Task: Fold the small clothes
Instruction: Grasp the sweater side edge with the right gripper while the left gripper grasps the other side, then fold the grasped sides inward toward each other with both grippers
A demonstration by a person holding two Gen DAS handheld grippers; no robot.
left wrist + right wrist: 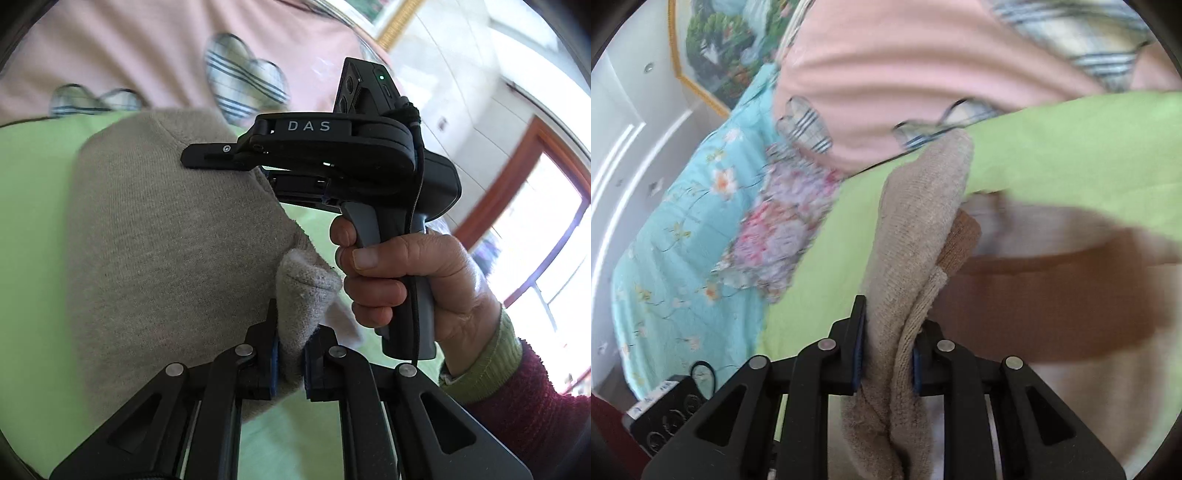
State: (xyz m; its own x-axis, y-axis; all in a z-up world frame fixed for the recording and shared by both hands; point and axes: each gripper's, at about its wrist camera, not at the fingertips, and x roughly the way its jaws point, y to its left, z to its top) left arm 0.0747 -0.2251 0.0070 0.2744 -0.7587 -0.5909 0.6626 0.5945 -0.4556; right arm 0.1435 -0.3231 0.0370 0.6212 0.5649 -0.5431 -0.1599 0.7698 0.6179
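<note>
Bed: green sheet (33,206) under my work, pink blanket (886,74) with plaid hearts beyond, blue floral quilt (683,229) at its side.
Garment: I see the beige knit garment (166,236) spread on the sheet, one edge lifted.
Left hand-held gripper (291,363): mine, clamped on a bunched corner of the knit.
Right hand-held gripper (886,363): clamped on a fold of the same knit; a hand (413,280) holds its grip.
Beside: brown and cream cloth (1052,302), blurred.
</note>
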